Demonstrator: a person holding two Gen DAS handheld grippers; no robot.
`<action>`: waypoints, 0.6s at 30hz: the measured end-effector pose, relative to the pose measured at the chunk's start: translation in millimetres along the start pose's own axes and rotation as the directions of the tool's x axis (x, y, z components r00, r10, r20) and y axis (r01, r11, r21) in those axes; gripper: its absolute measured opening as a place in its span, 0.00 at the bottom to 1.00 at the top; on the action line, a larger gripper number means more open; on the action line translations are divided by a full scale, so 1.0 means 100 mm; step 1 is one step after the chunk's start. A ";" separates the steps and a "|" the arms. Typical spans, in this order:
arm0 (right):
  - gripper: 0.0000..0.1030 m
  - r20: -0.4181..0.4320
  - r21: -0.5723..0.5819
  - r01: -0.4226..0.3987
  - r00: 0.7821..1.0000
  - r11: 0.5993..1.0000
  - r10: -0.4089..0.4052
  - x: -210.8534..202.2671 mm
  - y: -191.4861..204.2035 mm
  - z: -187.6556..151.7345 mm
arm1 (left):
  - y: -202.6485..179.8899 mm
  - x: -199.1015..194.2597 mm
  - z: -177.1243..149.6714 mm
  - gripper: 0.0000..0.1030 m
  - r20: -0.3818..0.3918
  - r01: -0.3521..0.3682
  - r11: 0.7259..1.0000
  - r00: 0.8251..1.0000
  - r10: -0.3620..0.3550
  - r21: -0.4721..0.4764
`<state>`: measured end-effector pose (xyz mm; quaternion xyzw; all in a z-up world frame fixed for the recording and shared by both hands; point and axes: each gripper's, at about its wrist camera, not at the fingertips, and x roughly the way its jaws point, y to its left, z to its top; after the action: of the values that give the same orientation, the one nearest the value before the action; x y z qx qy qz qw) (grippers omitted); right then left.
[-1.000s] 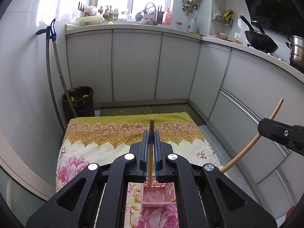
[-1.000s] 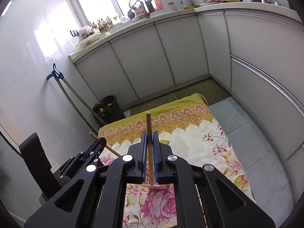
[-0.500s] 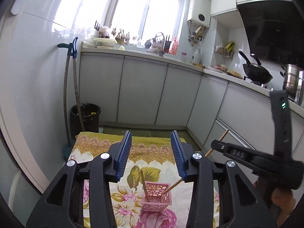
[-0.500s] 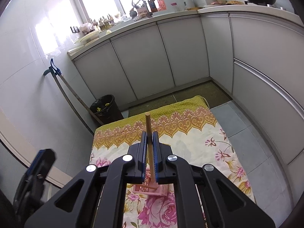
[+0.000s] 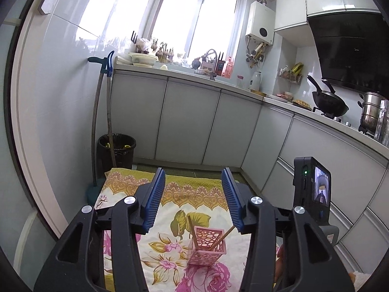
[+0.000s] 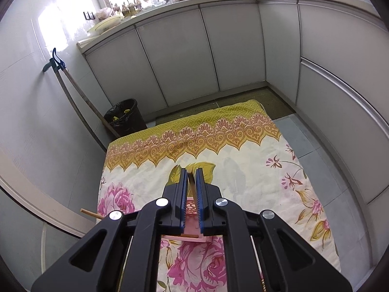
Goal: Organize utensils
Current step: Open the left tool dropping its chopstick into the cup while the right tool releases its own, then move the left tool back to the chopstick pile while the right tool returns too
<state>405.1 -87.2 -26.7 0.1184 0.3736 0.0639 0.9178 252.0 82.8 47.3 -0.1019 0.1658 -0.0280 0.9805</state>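
Observation:
A pink perforated holder stands on the floral cloth. Two wooden chopsticks lean in it: one to the left, one to the right. My left gripper is open and empty, above and behind the holder. My right gripper is nearly shut around a chopstick directly over the holder, whose rim shows between the fingers. Another chopstick end sticks out left of the right gripper.
The cloth covers a low surface in a kitchen. A black bin and broom handles stand at the back left. White cabinets run behind and along the right. The right gripper's camera body shows at right.
My left gripper let go of its chopstick into the holder, opened and lifted back. My right gripper lowered its chopstick into the holder, so less of it shows above the fingers.

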 end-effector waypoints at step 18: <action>0.94 0.096 0.148 0.115 0.987 0.982 -0.130 -0.77 -0.76 -0.42 | -0.36 -0.39 -0.10 0.90 -0.010 0.118 0.988 0.993 -0.118 0.095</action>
<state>322.9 -168.8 -23.9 0.1634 0.3350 -0.0258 0.9276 210.9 49.2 58.4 -0.0647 0.1599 -0.0941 0.9805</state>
